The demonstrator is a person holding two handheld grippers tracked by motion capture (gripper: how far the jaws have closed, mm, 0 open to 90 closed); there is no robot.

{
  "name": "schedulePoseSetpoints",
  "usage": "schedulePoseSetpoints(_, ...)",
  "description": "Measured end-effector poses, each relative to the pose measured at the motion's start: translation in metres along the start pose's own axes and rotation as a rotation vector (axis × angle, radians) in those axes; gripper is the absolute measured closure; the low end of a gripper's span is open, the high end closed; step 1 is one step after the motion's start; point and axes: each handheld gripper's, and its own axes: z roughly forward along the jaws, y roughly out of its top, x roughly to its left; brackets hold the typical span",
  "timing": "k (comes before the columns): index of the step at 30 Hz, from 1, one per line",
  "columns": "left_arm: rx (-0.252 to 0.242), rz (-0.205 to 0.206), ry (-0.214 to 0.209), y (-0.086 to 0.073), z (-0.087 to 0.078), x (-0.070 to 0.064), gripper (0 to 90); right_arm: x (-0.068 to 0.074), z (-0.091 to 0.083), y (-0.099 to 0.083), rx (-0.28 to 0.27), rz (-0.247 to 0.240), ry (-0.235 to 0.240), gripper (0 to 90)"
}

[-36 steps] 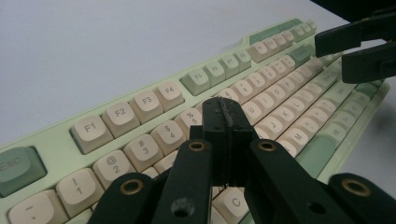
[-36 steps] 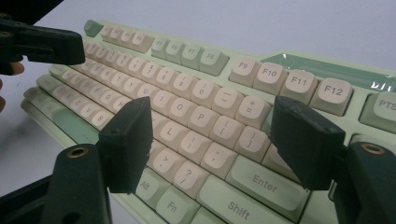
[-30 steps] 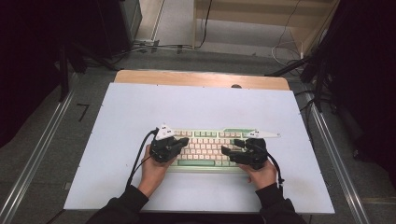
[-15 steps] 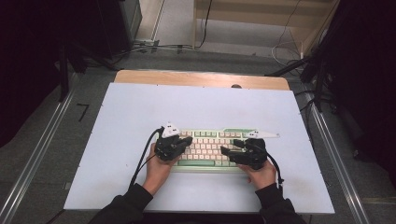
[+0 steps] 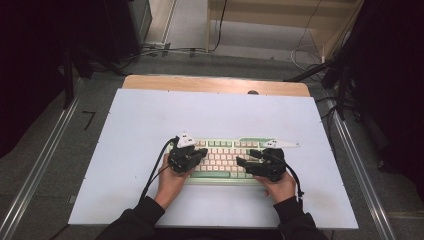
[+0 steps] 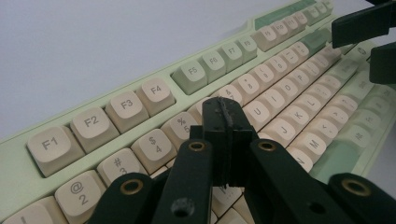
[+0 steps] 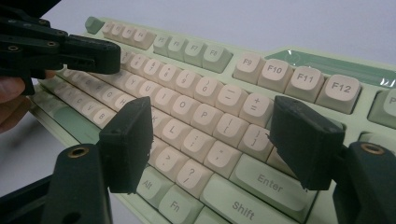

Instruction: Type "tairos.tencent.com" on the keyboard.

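Over the keyboard (image 5: 227,157) on the white table (image 5: 140,130), left gripper (image 6: 227,122) jaws pressed together, right gripper (image 7: 212,140) jaws wide.

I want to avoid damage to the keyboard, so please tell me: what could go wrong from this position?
1. The left tongs are shut and hang low over the keyboard, near the number row. Pushing down could catch two keys at once, because the closed tip looks about as wide as one key.
2. The right tongs are open above the keys near Enter. One jaw might hit a neighbouring key.
3. The two tongs point toward each other and might collide.
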Motion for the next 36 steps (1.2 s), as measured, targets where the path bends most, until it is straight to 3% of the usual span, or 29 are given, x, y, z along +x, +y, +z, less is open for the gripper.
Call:
schedulePoseSetpoints(25, 0.029, 0.003, -0.004, -0.002, 0.004, -0.001, 90.0, 0.000, 0.001, 0.000, 0.006, 0.003, -0.001, 28.6)
schedulePoseSetpoints(29, 0.012, -0.006, -0.006, -0.001, 0.002, 0.000, 90.0, 0.000, 0.001, 0.000, 0.006, 0.005, 0.000, 28.6)
schedulePoseSetpoints(30, -0.005, -0.014, -0.012, 0.000, -0.001, 0.000, 87.8, 0.000, 0.001, 0.000, 0.005, 0.004, 0.001, 28.6)
schedulePoseSetpoints(33, -0.049, -0.033, -0.024, 0.003, -0.009, 0.002, 67.7, 0.000, 0.000, 0.000, 0.004, 0.006, 0.000, 28.6)
schedulePoseSetpoints(36, -0.095, -0.058, -0.019, 0.006, -0.018, 0.005, 55.8, 0.000, 0.000, 0.000, 0.004, 0.006, 0.000, 28.7)
